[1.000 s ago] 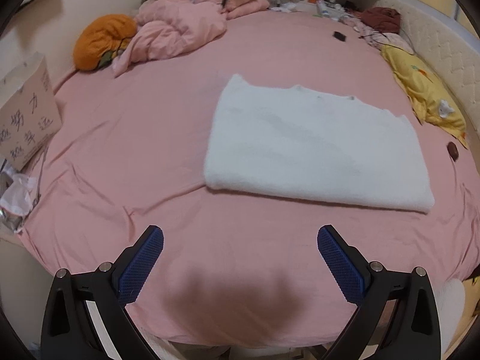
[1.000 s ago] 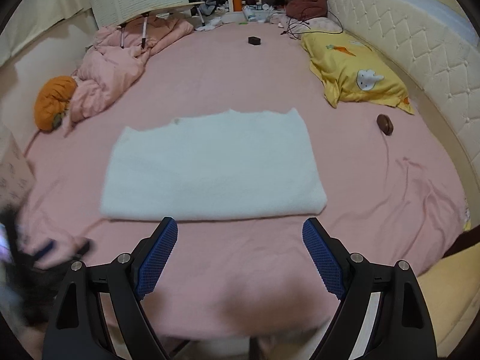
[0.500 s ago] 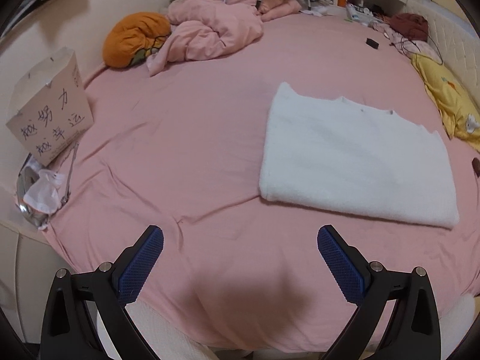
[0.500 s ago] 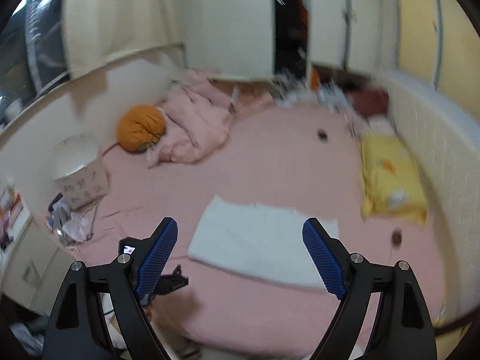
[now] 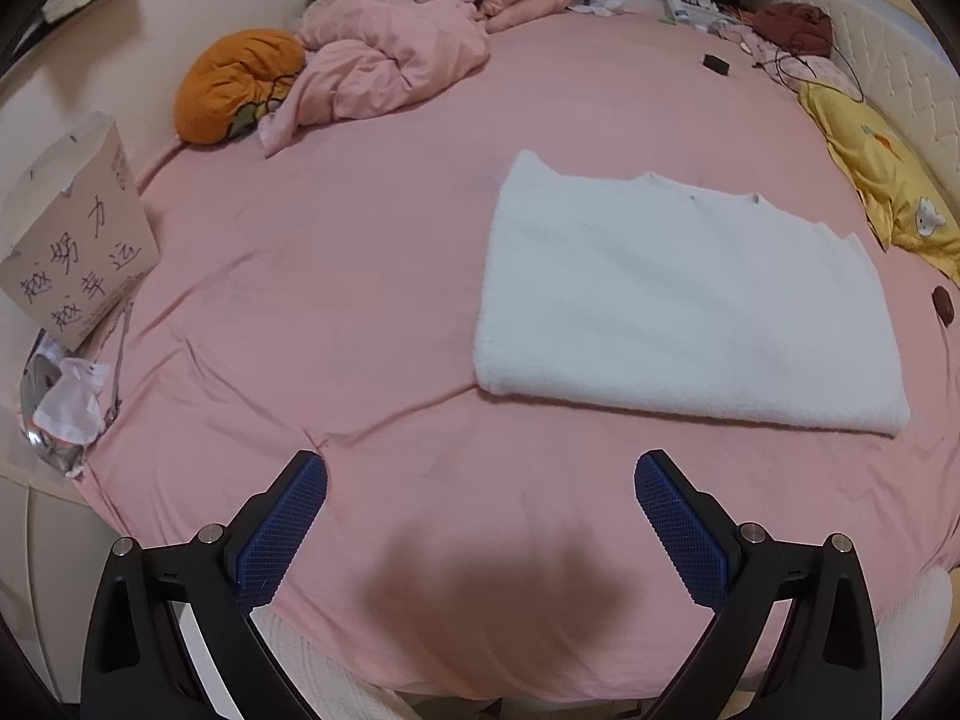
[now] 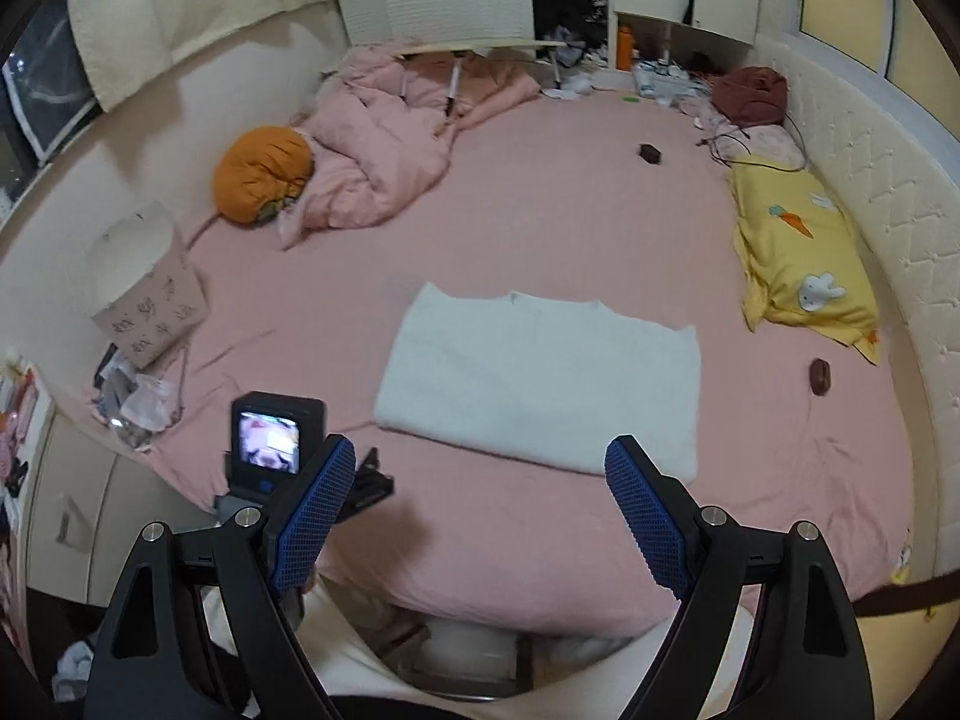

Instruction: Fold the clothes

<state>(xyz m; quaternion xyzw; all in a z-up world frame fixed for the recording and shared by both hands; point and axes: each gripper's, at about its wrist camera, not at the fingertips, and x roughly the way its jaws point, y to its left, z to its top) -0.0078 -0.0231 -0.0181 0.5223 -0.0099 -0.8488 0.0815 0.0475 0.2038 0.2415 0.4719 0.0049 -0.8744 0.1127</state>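
Note:
A white fluffy garment (image 5: 678, 294) lies folded into a flat rectangle on the pink bed sheet (image 5: 336, 276); it also shows in the right wrist view (image 6: 540, 384). My left gripper (image 5: 480, 516) is open and empty, low over the bed's near edge, well short of the garment and left of it. My right gripper (image 6: 474, 504) is open and empty, raised high above the near edge of the bed. The left gripper's camera body (image 6: 276, 444) shows in the right wrist view, below and to the left.
A crumpled pink duvet (image 5: 390, 60) and orange pumpkin cushion (image 5: 234, 84) lie at the far left. A yellow pillow (image 6: 798, 252) lies by the padded wall on the right. A paper bag (image 5: 72, 228) stands at the bed's left edge. Small dark objects (image 6: 819, 375) lie on the sheet.
My right gripper has lifted up and back from the garment, so the whole bed shows. My left gripper has shifted left and back. The garment has not moved.

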